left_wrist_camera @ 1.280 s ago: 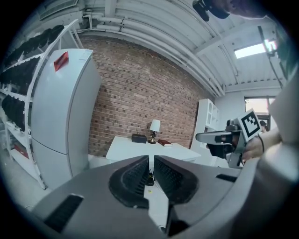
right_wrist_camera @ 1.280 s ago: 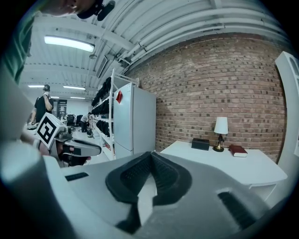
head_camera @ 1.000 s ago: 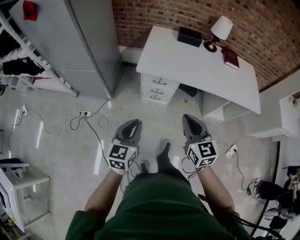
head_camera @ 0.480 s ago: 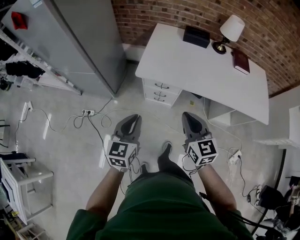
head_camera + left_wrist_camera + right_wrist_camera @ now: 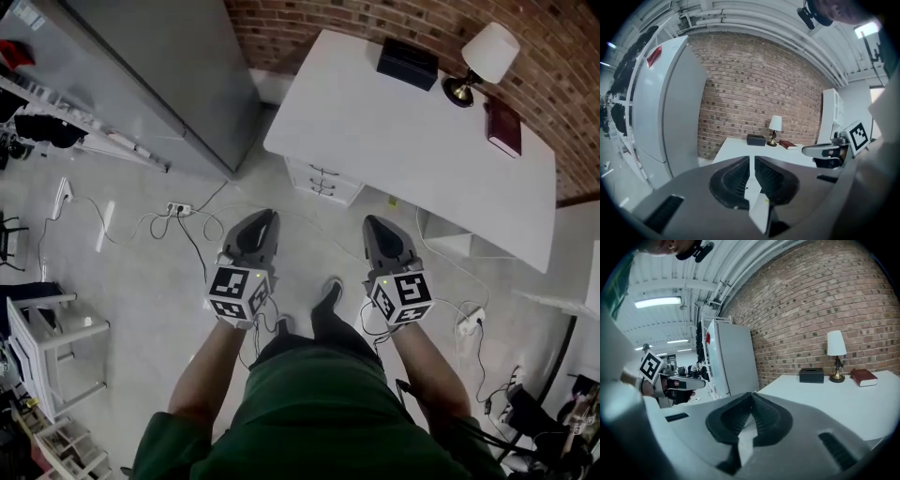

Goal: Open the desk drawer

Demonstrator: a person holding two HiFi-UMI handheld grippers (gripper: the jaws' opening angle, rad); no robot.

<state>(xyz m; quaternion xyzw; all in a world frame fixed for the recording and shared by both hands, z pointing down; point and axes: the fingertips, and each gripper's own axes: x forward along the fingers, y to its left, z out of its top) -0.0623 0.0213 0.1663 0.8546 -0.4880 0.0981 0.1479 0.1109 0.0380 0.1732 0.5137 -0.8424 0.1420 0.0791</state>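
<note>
The white desk [image 5: 412, 122] stands against the brick wall, with a stack of three shut drawers [image 5: 323, 180] under its left end. Each drawer front has a small dark handle. My left gripper [image 5: 269, 217] hangs over the floor just short of the drawers, shut with nothing between its pads. To its right, level with it, my right gripper [image 5: 372, 222] is shut and empty too. The left gripper view has its jaws [image 5: 752, 159] pointed at the desk top [image 5: 736, 146]. In the right gripper view the jaws [image 5: 751, 393] meet in front of the desk [image 5: 834, 401].
On the desk are a black box [image 5: 407, 62], a lamp [image 5: 487, 56] and a red book [image 5: 504, 127]. A tall grey cabinet [image 5: 169, 75] stands left of the desk. A power strip [image 5: 176, 208] and cables lie on the floor; a white stool [image 5: 47, 347] stands far left.
The person has stepped toward the desk, so the desk and drawers sit nearer the grippers. Both grippers stay side by side and shut.
</note>
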